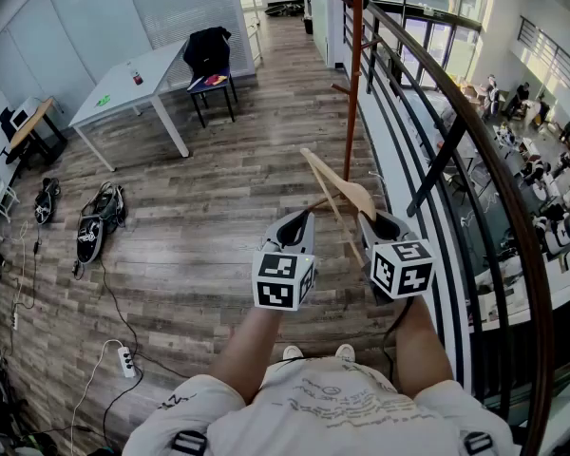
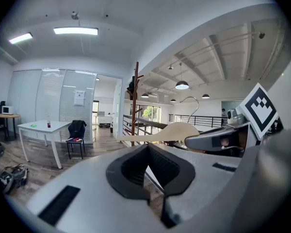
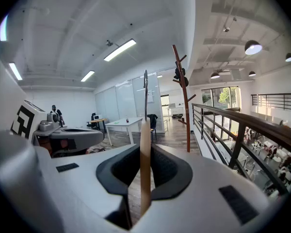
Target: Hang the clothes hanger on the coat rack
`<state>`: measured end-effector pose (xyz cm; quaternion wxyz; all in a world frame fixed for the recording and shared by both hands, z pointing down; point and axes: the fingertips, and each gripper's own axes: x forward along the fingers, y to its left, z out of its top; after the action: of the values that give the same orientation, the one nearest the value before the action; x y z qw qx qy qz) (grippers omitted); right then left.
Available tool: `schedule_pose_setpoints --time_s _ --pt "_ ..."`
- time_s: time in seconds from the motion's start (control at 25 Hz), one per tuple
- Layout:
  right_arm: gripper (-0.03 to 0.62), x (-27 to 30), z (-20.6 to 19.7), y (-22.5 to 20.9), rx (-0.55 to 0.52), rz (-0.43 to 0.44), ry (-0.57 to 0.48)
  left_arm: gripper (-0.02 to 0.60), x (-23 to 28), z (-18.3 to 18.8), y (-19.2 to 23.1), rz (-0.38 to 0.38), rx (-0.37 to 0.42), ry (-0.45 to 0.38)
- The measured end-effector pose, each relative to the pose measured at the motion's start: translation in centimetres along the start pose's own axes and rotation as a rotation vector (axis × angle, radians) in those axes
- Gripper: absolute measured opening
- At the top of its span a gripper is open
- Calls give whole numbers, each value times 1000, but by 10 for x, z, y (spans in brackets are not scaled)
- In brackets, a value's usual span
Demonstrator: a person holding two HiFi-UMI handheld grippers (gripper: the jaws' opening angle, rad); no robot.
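A pale wooden clothes hanger with a metal hook stands edge-on between the jaws of my right gripper, which is shut on it. In the right gripper view the hanger runs up the middle of the right gripper. My left gripper sits close beside it on the left. Its jaws are shut and grip nothing I can make out. The left gripper view shows the left gripper with the hanger just past it to the right. The brown coat rack stands ahead by the railing, apart from the hanger.
A dark metal railing runs along the right, with a lower floor beyond it. A white table and a chair with a dark jacket stand at the far left. Bags and a power strip lie on the wooden floor.
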<state>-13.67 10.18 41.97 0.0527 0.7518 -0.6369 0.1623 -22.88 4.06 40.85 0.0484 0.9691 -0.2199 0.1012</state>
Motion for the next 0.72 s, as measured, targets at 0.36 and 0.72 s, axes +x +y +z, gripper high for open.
schedule_pose_setpoints --time_s 0.36,0.72 --pt "52 -16 -3 -8 17 -10 -2 3 -3 4 -17 -6 14 1" --pt "52 -31 -10 -29 15 -18 3 3 5 -2 -43 -7 15 25"
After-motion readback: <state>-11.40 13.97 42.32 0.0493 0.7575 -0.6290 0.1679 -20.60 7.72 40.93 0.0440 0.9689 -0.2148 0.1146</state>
